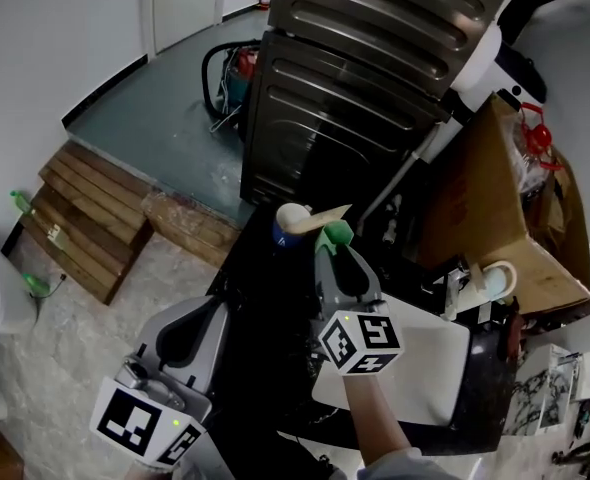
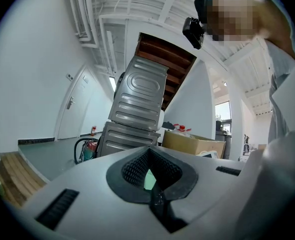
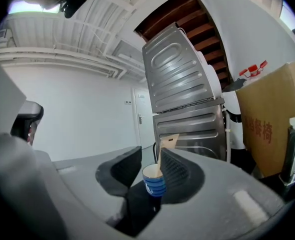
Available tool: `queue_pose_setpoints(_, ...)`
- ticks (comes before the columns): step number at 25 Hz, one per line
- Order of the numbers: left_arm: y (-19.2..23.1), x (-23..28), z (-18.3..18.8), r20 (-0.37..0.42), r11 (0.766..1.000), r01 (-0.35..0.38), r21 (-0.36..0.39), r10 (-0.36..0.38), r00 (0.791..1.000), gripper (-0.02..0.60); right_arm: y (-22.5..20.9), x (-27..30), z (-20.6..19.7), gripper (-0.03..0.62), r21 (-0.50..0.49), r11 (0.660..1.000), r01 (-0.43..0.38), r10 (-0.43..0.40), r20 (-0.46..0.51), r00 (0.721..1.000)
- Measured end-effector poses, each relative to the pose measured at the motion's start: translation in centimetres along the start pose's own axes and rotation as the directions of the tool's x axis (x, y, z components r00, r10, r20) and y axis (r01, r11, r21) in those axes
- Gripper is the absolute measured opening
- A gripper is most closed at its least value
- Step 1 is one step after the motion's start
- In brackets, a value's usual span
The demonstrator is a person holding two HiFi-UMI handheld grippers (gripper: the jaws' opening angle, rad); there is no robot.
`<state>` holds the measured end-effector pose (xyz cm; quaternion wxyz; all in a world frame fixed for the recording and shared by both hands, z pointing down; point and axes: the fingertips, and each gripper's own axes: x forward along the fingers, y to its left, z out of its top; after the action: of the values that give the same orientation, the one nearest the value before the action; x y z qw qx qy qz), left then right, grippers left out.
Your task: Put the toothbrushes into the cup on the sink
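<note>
Head view shows the blue cup (image 1: 288, 230) at the middle of the frame, standing on the dark counter (image 1: 265, 368) to the left of the white sink (image 1: 445, 368), with a tan toothbrush (image 1: 325, 214) in it that leans out to the right over the rim. The right gripper (image 1: 340, 243) sits just below and right of the cup, very near it. In the right gripper view the right gripper (image 3: 150, 159) has its jaws standing wide apart and holds nothing. The cup (image 3: 154, 181) and the tan toothbrush (image 3: 167, 143) show in the gap beyond the pads, apart from them. The left gripper (image 1: 197, 320) hangs at the lower left of the head view, well apart from the cup. In its own view the left gripper (image 2: 150, 171) has its jaws drawn together, and a pale green sliver shows in the small opening between the pads; I cannot tell what it is. One toothbrush appears to be delivered, and no other can be made out on the dark counter. The main risk, as I judge it, lies with the right gripper. Its jaws flank the cup so closely that a sideways drift could catch the rim or the leaning toothbrush and tip the cup over. The cup also looks close to the far edge of the counter, so a knock that way could push it off.
</note>
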<state>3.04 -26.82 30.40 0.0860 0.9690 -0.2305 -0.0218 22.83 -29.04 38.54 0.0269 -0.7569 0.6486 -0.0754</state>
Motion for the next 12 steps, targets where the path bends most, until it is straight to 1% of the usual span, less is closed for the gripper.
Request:
queue_pose_setpoints(2,-0.5,0.2,0.3,0.005,1.0,0.017,0.003,-0.017,1.0,0.003,0.2,-1.1,0.9,0.074,-0.003,1.0,0.005,-0.005,0.016,1.0)
queue_pose_setpoints(4,-1.1,0.5,0.6,0.012,0.999,0.035,0.006,-0.035,0.999,0.003,0.5,-2.0,1.6,0.064,-0.009,1.0,0.003,-0.003,0.016,1.0)
queue_pose_setpoints(7,-1.8,0.8,1.1,0.022,0.998,0.06,0.012,-0.06,0.998,0.003,1.0,-3.6,2.7,0.026,-0.017,1.0,0.0,0.001,0.024,1.0)
queue_pose_setpoints(12,-3.4,1.0,1.8,0.038,0.994,0.105,0.023,-0.106,0.994,0.003,2.3,-6.3,4.3,0.025,-0.078,0.997,-0.029,0.031,0.027,0.999)
